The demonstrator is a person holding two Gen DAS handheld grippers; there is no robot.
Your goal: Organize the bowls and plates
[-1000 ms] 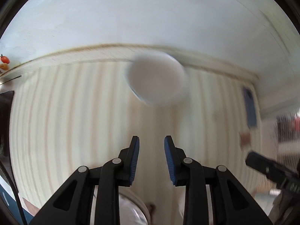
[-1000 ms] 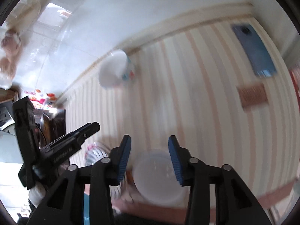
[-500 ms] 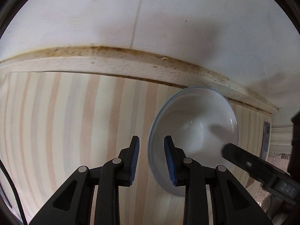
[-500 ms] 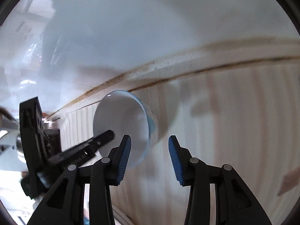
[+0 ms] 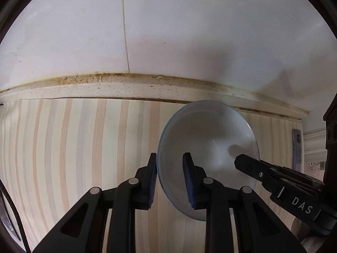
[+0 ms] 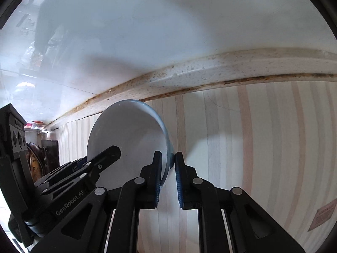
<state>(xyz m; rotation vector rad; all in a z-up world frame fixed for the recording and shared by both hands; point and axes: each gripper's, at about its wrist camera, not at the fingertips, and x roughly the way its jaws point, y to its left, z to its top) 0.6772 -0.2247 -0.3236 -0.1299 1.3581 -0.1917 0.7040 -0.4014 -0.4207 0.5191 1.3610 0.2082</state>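
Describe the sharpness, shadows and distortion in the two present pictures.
Left wrist view: sharp, no motion blur; the fisheye bends the counter edge into an arc; soft shadow on the wall at upper right. Right wrist view: also sharp; the bowl throws a grey shadow on the striped counter; the glossy wall shows dim reflections at upper left.

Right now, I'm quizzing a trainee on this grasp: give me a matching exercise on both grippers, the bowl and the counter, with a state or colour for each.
Things:
1. left gripper
2. right gripper
3. bowl
4. counter

States or colours:
A. pale stripes
B. shut on the bowl's rim
C. white, blue-edged
D. open, astride the bowl's rim

Pairs: 1-D, 2-B, 3-C, 4-A.
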